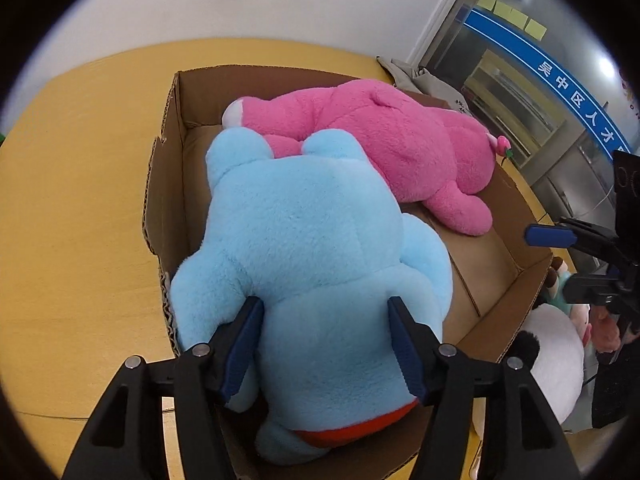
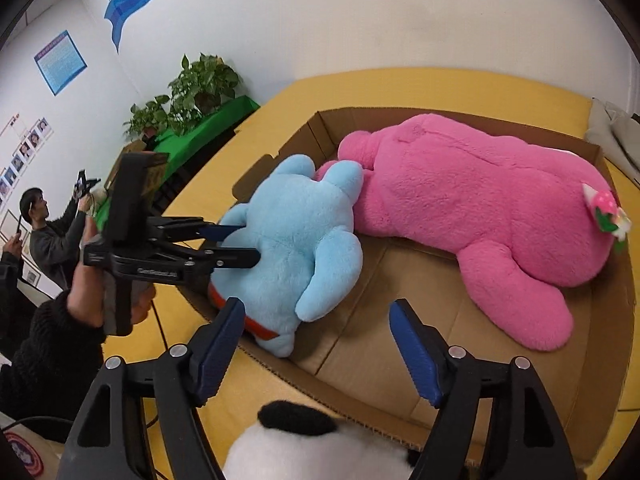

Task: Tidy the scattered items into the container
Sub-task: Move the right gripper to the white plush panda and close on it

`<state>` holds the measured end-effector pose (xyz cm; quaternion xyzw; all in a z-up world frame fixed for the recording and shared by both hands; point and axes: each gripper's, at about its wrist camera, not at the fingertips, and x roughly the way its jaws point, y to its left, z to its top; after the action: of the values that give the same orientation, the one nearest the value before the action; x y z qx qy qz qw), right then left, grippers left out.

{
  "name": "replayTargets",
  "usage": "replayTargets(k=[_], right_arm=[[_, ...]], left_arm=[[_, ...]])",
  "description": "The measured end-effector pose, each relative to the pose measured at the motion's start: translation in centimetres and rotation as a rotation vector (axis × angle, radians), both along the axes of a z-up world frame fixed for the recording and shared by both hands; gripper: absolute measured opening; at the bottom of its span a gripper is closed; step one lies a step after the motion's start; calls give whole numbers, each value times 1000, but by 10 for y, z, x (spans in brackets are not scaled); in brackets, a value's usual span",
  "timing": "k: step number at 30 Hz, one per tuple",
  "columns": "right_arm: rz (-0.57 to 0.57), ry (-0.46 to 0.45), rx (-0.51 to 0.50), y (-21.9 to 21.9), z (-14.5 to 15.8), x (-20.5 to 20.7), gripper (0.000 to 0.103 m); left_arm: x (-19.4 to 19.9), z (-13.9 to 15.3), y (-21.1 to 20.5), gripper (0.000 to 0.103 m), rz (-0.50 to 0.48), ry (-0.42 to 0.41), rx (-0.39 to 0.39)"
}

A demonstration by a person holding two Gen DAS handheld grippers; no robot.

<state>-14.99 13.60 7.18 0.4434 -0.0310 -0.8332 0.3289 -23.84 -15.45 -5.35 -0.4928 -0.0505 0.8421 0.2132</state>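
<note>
Claws angled down: left claw [image 1: 326,340] astride blue plush [image 1: 304,240] (pads loose), right claw [image 2: 316,344] wide, empty.

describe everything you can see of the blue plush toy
The blue plush toy is a light blue stuffed animal in soft, fuzzy fabric, with two rounded ears, stubby limbs and a red-orange band low on its body. It lies back up inside the cardboard box, at the end nearest the left gripper, its ears against the pink plush toy. The left gripper's open jaws straddle its body; whether the pads still press the fur is unclear.
</note>
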Motion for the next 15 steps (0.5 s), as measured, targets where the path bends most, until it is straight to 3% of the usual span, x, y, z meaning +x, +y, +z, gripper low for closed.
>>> replayTargets(k=[5, 15], right_arm=[[-12, 24, -6, 2, 8, 12, 80], [-113, 87, 76, 3, 14, 30, 82]], left_arm=[[-1, -1, 3, 65, 7, -8, -3], [16, 0, -3, 66, 46, -7, 3]])
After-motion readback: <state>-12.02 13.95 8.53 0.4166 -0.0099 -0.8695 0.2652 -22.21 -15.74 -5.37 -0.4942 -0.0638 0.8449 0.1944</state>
